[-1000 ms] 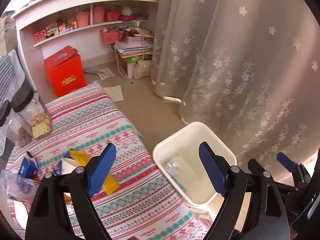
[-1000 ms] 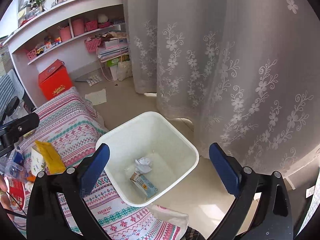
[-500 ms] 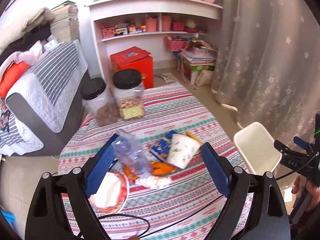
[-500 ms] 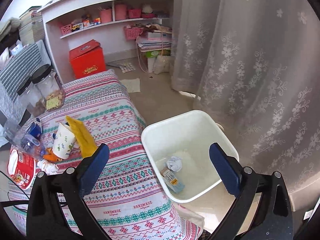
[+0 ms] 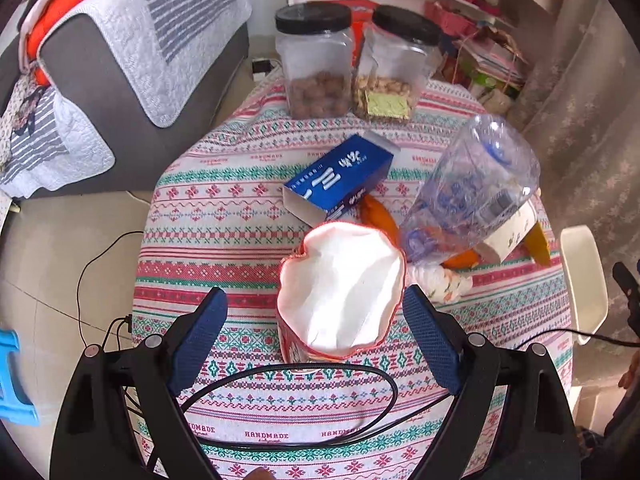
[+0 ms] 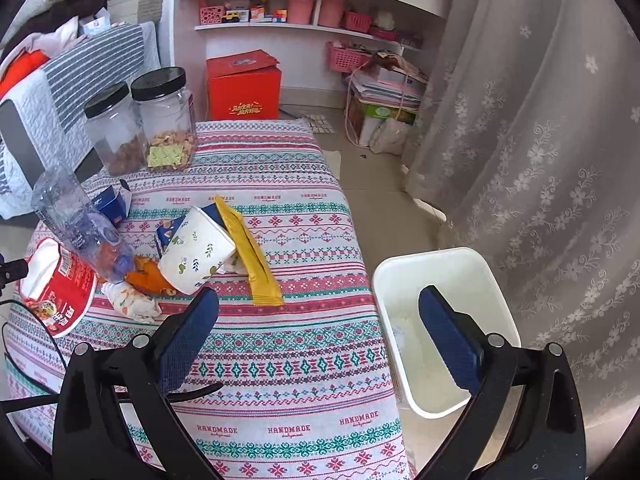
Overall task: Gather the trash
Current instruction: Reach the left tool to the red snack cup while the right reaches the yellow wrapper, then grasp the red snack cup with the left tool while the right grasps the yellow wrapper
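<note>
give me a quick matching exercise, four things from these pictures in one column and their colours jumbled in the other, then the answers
Things:
1. carton
2. long sachet
3. bin
4. jar lids

Colours:
A. black
B. white
C. blue
D. yellow

Pairs: 1-C, 2-D, 3-B, 4-A

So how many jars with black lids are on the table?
2. They stand side by side at the far end of the table: the jar with dark brown nuts is on the left, and the jar with pale snacks and a yellow label is on the right. None seem hidden.
</note>
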Available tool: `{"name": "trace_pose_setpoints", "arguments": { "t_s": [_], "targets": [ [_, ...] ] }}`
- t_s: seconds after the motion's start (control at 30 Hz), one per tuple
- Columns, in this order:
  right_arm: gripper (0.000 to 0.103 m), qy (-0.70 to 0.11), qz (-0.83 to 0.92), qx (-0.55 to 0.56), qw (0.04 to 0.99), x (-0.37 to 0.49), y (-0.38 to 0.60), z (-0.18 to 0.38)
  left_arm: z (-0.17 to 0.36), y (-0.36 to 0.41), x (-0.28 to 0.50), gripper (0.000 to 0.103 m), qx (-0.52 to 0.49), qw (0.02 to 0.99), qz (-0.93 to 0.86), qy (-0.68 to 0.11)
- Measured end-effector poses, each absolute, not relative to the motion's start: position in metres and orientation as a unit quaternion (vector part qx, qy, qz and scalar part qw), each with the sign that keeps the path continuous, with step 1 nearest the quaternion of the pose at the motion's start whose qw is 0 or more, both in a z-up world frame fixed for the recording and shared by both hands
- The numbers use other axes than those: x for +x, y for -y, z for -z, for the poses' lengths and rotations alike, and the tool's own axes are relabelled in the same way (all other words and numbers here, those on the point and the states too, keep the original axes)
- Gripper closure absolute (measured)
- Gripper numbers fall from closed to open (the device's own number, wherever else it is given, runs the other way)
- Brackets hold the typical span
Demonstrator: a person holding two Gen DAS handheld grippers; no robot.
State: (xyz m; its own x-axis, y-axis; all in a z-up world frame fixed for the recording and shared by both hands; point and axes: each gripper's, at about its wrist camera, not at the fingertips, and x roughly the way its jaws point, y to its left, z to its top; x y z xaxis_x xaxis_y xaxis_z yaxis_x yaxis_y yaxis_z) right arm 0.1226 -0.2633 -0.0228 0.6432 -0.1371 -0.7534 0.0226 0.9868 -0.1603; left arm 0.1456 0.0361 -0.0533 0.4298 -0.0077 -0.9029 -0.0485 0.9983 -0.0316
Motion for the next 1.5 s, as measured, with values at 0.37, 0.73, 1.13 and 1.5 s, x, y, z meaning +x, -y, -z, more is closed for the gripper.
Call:
{"name": "trace_pose_setpoints", "arguments": {
  "t_s": [0.37,0.73,1.13,1.5],
  "targets": [
    [0.007,-0.437,0.033,-0.083,0.895,0.133,0.249,0.033,0.097,-0.013,0.155,0.016,0.074,0.814,0.015,-0.576],
    [0.007,-0.453,0.019,-0.077,0.888,0.144,0.252,0.043,0.114,-0.022,0.165,0.018,0.05,0.825,0.011,-0.563],
    [0.007,-0.47,-0.099,-0.083,0.873,0.184,0.271,0.081,0.027,-0.072,0.14,0.033,-0.159,0.88,0.007,-0.448],
    [0.045,-0.494,-0.1,-0.108,0.857,0.208,0.253,0.107,-0.024,-0.069,0.118,0.033,-0.187,0.914,0.054,-0.356]
  ]
}}
